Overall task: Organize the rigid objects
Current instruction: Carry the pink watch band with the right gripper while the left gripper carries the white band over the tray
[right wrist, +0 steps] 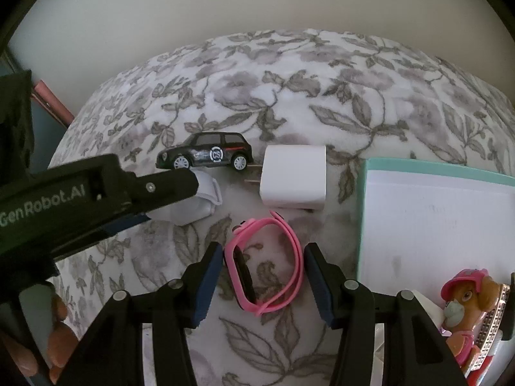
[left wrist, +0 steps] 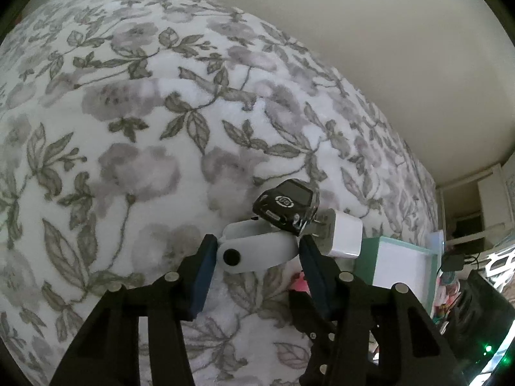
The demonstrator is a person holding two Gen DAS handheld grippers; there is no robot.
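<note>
On the floral blanket [right wrist: 322, 96] lie a black toy car [right wrist: 206, 154] and a white plug charger [right wrist: 293, 177], side by side. My left gripper [left wrist: 256, 254] is shut on a white-grey oval case [left wrist: 267, 251] with a black dot, just in front of the car [left wrist: 286, 202] and the charger [left wrist: 338, 234]. In the right wrist view the left gripper [right wrist: 190, 197] reaches in from the left onto the case [right wrist: 206, 202]. My right gripper [right wrist: 264, 257] is shut on a pink watch [right wrist: 297, 251], whose band fills the space between the pads.
An open teal box [right wrist: 363, 209] with a white inside stands to the right, against the charger's side. A toy dog with a pink cap [right wrist: 466, 296] lies at its near corner. A person's hand [right wrist: 58, 337] holds the left gripper. A pale wall rises behind the bed.
</note>
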